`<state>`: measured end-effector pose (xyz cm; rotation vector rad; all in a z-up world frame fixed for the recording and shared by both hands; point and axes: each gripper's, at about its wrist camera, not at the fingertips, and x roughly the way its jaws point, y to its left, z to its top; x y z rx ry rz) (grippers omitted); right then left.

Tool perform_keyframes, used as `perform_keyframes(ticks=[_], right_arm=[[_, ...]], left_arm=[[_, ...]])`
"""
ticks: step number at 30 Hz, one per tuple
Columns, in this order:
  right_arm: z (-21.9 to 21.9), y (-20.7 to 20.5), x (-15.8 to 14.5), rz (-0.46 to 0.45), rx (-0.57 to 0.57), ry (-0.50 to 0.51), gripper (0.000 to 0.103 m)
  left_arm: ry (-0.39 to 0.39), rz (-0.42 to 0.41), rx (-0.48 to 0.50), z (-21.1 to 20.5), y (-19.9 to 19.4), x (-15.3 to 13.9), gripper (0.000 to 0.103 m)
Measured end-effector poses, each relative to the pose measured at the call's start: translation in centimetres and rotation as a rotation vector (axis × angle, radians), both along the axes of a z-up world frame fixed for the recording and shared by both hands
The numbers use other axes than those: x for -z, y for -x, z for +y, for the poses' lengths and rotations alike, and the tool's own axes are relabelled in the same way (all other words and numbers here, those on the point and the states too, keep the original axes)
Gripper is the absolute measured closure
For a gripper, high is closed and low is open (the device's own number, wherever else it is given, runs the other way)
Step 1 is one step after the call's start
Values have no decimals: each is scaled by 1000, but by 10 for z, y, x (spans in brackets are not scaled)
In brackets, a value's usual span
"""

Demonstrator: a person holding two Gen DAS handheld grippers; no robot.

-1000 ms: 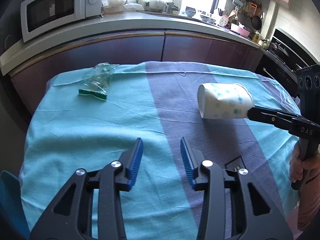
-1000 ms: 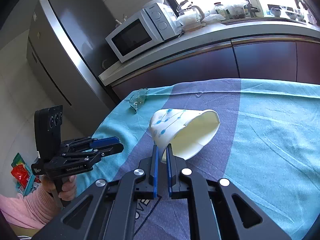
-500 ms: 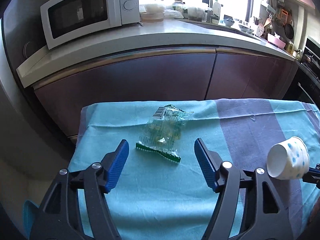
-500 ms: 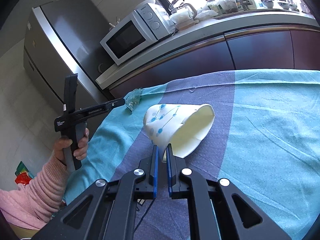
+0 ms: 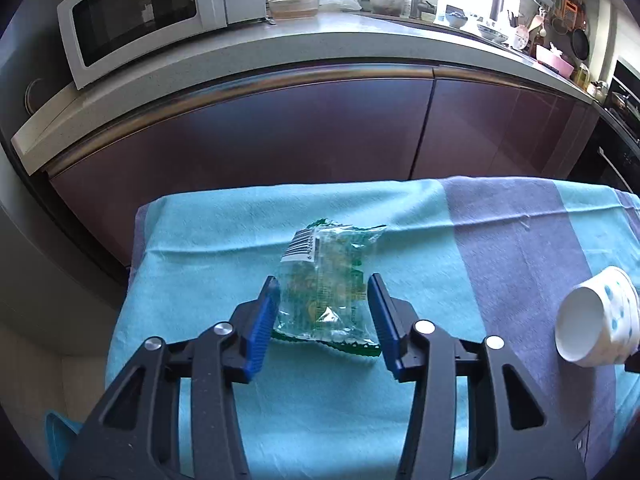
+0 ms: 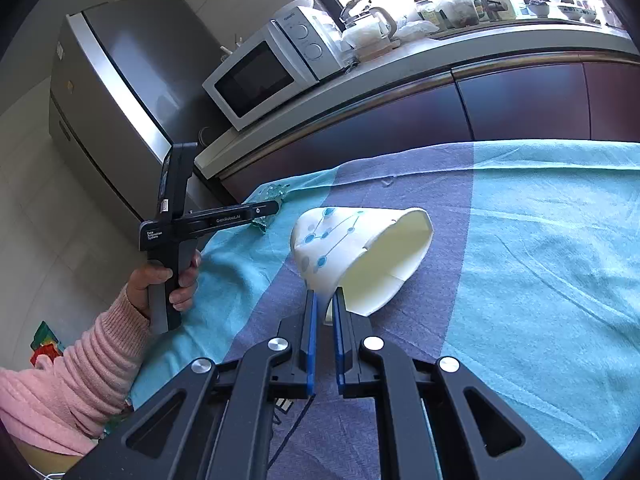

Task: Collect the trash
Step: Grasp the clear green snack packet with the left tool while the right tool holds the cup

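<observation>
One empty paper cup pinched at its rim by the right gripper; left gripper closing around a clear wrapper, contents unclear

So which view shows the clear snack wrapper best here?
The left wrist view: the snack wrapper lies centred between the closing left gripper, barcode and green edge readable. The right wrist view shows only a crumpled sliver, mostly hidden behind that gripper's finger.
</observation>
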<state>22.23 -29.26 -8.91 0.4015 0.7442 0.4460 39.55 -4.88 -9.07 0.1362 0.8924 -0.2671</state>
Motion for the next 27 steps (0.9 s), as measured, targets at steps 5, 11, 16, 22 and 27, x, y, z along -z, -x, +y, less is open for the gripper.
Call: perform_keyframes(ticks=[5, 11, 16, 22, 27], right_arm=[[1, 2, -2, -12, 1, -3, 96], [3, 4, -3, -9, 14, 11, 93], [3, 2, -3, -4, 37, 4, 76], [5, -3, 0, 11, 57, -7, 83], [11, 0, -3, 2, 55, -11, 99]], left_arm=[[29, -14, 37, -2, 33, -9, 63], [89, -30, 85, -1, 87, -20, 63], [129, -12, 103, 5, 125, -20, 63], [135, -15, 85, 18, 163, -15, 64], [151, -20, 66, 33, 188, -14, 64]])
